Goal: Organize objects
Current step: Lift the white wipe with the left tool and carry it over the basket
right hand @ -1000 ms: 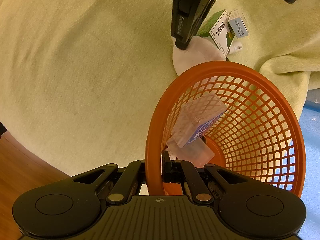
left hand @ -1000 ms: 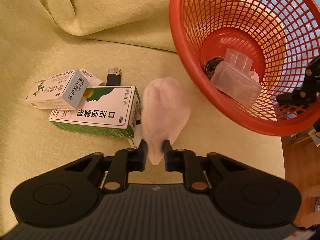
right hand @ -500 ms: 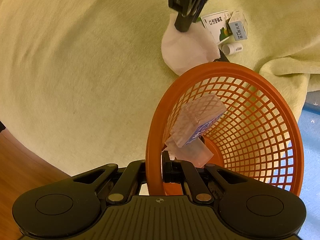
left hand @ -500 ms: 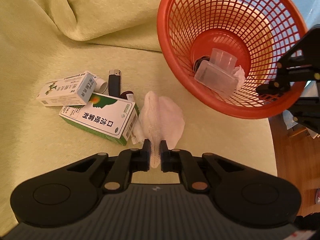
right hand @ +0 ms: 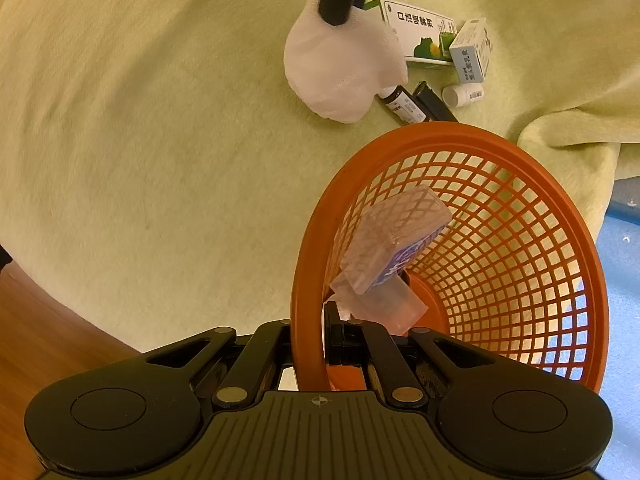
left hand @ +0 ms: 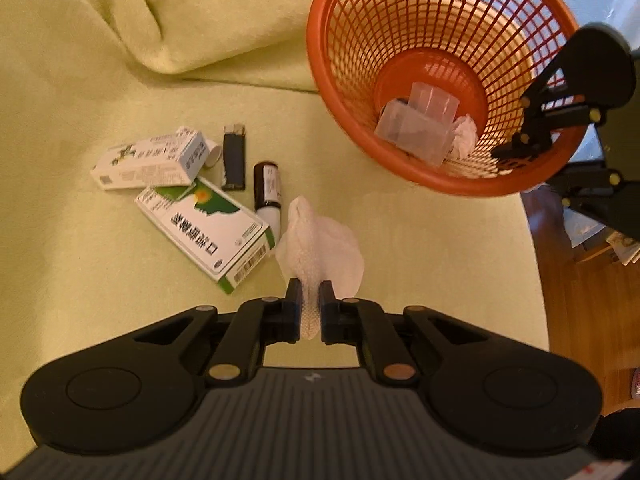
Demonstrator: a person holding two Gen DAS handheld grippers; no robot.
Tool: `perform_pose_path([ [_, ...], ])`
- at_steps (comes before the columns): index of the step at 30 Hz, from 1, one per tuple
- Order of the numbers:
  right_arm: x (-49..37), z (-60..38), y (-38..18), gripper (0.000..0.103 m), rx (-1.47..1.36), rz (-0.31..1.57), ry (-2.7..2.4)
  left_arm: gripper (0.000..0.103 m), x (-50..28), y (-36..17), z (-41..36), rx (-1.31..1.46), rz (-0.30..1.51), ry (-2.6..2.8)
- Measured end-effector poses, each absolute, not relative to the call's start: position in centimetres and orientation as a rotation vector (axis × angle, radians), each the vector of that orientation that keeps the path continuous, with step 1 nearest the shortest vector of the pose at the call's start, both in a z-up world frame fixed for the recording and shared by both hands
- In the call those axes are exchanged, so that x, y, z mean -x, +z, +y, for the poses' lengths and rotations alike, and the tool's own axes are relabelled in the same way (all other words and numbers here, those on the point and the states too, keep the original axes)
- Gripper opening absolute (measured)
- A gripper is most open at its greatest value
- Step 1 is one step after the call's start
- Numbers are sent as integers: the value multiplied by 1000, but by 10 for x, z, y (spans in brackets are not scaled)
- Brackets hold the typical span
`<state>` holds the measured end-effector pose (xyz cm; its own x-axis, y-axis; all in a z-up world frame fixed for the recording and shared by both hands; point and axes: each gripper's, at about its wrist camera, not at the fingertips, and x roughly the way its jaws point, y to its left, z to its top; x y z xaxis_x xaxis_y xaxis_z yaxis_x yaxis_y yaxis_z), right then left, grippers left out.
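The left gripper (left hand: 309,294), clamped on the cloth (left hand: 320,240), has lifted it clear, ready for the basket (left hand: 340,92) whose rim the right gripper (right hand: 308,340) pinches.

Warm, yellowish indoor light falls evenly over the green blanket (left hand: 80,240), leaving only soft shadows under its folds. The orange basket (left hand: 348,92) glows where light passes through its mesh. Both fisheye views bend strongly toward the edges. The basket's near rim and the white cloth (left hand: 320,248) beside it look slightly motion-blurred.
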<state>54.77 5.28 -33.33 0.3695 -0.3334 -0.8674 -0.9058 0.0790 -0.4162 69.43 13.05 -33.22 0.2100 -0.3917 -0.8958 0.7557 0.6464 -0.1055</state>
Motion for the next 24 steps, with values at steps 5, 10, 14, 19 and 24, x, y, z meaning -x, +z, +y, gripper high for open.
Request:
perform_pose_path([
  [5, -548, 52, -334, 0, 1487, 1175, 629, 14, -695, -340, 134, -360, 1108, -798],
  [10, -547, 54, -337, 0, 1486, 1176, 633, 27, -696, -346, 129, -371, 1108, -784],
  [14, -546, 54, -338, 0, 1488, 1174, 636, 32, -696, -351, 124, -372, 1105, -779],
  [19, -544, 54, -337, 0, 1488, 1170, 635, 36, -698, -361, 117, -387, 1107, -771],
  [24, -545, 55, -340, 0, 1487, 1175, 637, 32, -697, -364, 111, -410, 1113, -782],
])
